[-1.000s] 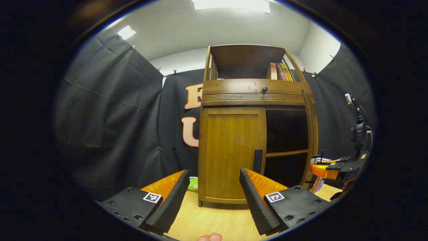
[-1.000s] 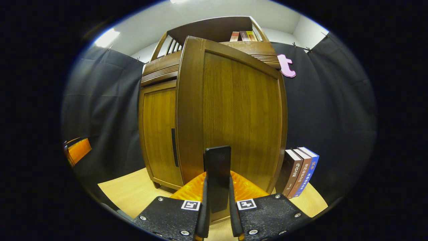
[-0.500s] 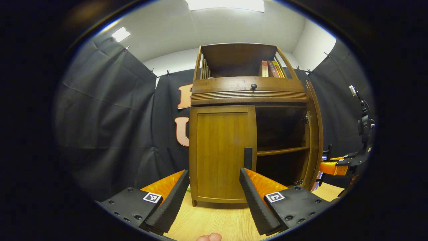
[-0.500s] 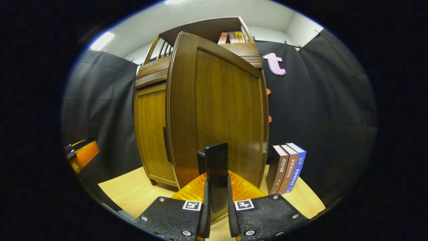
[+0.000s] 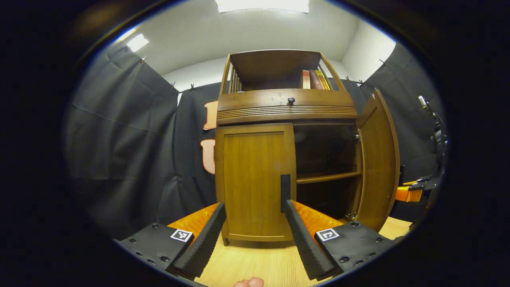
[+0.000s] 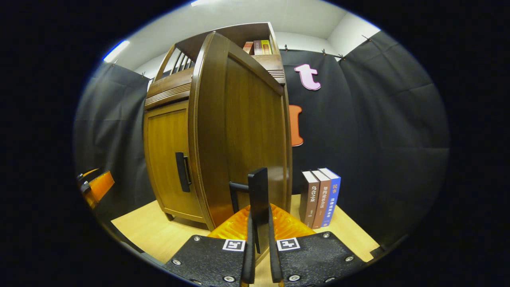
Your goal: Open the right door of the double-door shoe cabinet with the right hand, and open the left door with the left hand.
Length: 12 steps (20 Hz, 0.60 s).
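The brown wooden shoe cabinet stands on a light wood table. Its left door is closed, with a dark vertical handle on its inner edge. My left gripper is open in front of that door, apart from it; the handle shows just above one fingertip. The right door stands swung out wide, baring a dark inside with one shelf. In the right gripper view this right door looms close. My right gripper is shut on its dark handle.
Three books stand on the table right of the cabinet, close to the open door. More books sit in the open top shelf above a drawer knob. Black cloth walls surround the booth.
The right door has swung from about half open to wide open, pulled by my right gripper. My left gripper has stayed open, and the cabinet has slid leftward in its view.
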Motion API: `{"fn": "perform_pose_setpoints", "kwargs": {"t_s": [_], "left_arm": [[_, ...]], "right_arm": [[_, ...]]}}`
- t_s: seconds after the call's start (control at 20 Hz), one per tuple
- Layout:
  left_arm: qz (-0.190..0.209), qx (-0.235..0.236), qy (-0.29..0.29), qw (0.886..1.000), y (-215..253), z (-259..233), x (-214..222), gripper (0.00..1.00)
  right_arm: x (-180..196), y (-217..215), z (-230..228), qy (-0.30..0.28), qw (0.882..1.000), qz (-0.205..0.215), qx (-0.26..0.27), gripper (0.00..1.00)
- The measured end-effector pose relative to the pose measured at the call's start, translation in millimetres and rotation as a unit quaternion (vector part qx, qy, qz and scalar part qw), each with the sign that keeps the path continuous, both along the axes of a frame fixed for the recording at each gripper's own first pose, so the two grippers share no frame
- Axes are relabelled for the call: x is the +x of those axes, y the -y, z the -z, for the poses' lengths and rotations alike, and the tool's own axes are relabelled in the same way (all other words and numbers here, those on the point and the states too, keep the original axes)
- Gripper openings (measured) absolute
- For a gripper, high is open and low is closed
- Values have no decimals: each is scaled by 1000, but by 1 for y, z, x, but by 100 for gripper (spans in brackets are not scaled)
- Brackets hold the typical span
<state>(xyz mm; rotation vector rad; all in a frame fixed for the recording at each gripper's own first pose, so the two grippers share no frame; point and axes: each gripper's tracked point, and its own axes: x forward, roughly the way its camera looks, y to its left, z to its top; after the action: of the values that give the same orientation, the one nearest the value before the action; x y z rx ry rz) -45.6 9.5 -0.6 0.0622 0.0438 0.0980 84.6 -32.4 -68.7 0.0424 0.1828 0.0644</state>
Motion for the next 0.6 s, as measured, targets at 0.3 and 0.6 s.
{"fn": "perform_pose_setpoints", "kwargs": {"t_s": [0.3, 0.6], "left_arm": [[10, -3, -2, 1000, 8, 5, 1, 97], [19, -7, 1, 1000, 13, 2, -3, 97]], "right_arm": [[-5, 47, 2, 0, 999, 30, -29, 7], [-6, 65, 0, -3, 1000, 0, -15, 4]]}}
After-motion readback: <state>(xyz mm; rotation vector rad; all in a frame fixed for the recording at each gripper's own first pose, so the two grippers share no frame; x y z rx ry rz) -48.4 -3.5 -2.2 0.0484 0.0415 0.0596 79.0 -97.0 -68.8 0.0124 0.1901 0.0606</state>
